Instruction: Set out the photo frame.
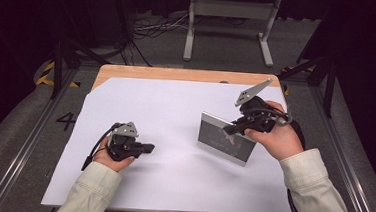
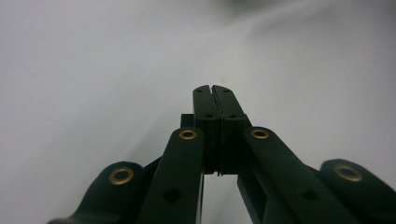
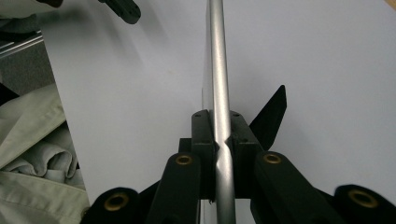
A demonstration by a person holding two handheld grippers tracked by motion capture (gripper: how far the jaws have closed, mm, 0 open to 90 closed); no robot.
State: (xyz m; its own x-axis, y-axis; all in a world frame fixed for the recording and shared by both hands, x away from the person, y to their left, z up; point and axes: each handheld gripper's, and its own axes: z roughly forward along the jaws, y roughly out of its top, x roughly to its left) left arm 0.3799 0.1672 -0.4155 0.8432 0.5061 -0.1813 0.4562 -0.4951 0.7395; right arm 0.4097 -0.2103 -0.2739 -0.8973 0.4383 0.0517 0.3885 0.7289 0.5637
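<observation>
A small picture frame (image 1: 222, 140) with a silver rim and a dark front stands tilted on the white sheet (image 1: 166, 104), right of centre. My right gripper (image 1: 230, 129) is shut on its upper right edge. In the right gripper view, the silver rim (image 3: 217, 56) runs straight up between the jaws of that gripper (image 3: 220, 115), and the frame's black back stand (image 3: 271, 115) sticks out to the right. My left gripper (image 1: 149, 147) lies low over the sheet at the left and points right. Its jaws (image 2: 213, 88) are shut with nothing between them.
The white sheet covers most of a wooden table (image 1: 178, 74), whose far edge is bare. A grey metal stand (image 1: 231, 11) and cables lie on the floor beyond. Dark rails run along both sides. A pale sleeve (image 3: 32, 140) lies left of the right gripper.
</observation>
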